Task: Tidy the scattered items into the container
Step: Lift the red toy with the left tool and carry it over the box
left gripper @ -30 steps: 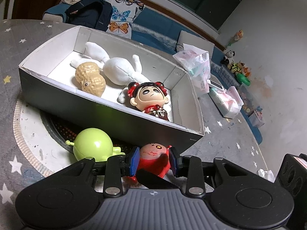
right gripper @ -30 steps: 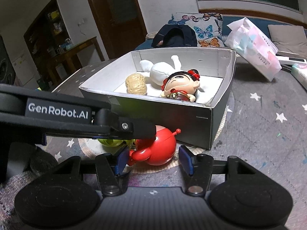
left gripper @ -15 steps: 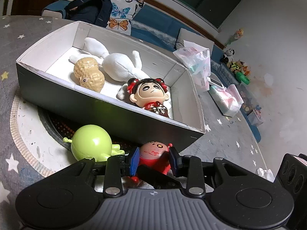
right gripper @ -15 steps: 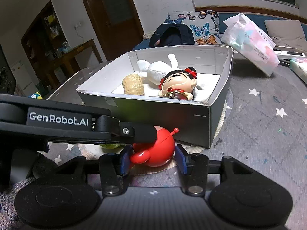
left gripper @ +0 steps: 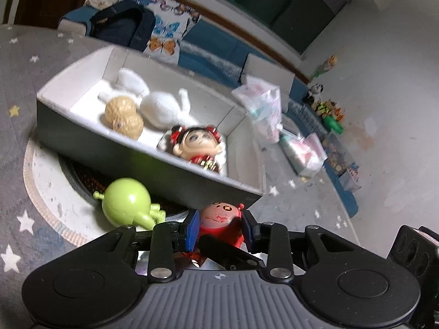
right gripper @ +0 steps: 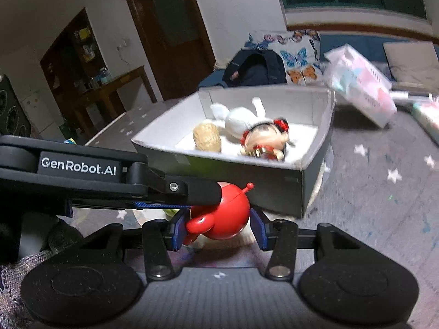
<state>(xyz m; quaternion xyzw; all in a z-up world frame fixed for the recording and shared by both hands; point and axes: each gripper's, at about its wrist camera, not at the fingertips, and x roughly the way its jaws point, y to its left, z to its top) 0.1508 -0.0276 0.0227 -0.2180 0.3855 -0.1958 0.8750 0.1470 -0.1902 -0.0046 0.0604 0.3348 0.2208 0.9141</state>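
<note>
Both hand-held grippers closed in on red toy w/ narrowed jaws, left + right; view's now blurred, so lift to box prob. starting.

I see a red toy with a round head and small antennae, upright just outside the near wall of the box, held between blue pads on two sides. A green toy of like shape lies tipped on the round mat beside it. Inside the grey, white-lined open box lie a peanut figure, a white plush and a black-haired doll.
</note>
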